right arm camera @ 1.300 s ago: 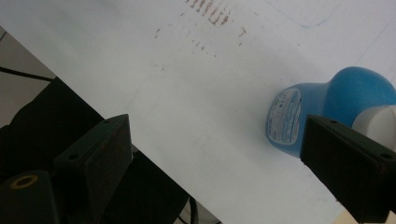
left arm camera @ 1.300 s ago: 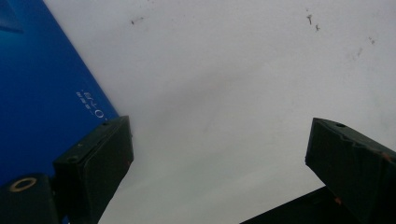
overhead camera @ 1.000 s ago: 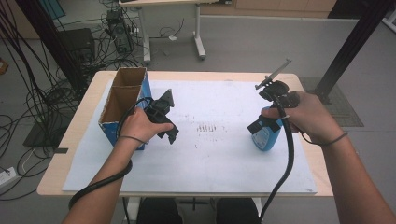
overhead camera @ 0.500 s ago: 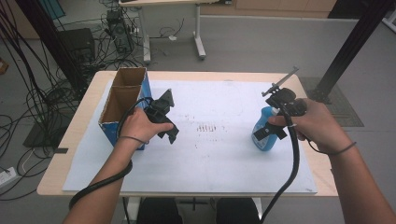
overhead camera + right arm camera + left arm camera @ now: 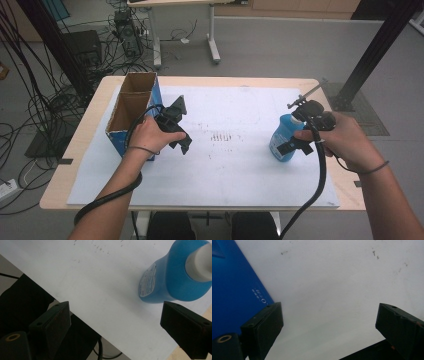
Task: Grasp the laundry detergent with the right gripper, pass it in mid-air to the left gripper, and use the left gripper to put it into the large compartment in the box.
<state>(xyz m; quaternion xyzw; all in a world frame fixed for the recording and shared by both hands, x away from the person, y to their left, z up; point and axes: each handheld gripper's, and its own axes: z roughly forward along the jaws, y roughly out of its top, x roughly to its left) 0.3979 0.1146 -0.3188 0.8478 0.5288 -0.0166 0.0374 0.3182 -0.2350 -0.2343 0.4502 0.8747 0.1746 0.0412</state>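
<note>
**Bottle upright near the desk's right edge, both sets of jaws apart**

Bottle: blue, with a white cap and a pale label on its side, standing upright on the white sheet that covers most of the desk. It sits toward the right end of the sheet, well away from the box at the far left.

Taking the bottle as the mark, the right gripper is just beside it on the right and partly above it, held in the person's right hand. From the high view I cannot tell whether any part of that gripper touches the bottle. In the right gripper view the jaws stand wide apart with nothing between them; the bottle lies beyond them, above the right-hand jaw, and no pad presses on it. A black cable trails from the gripper down toward the desk's near edge.

Far to the left of the bottle, across the smudged middle of the sheet, the left gripper is held in the left hand, just beside the box. That box is open-topped cardboard with blue sides. In the left gripper view the jaws are also wide apart over bare sheet, with the box's blue wall close against the left-hand jaw.
</note>
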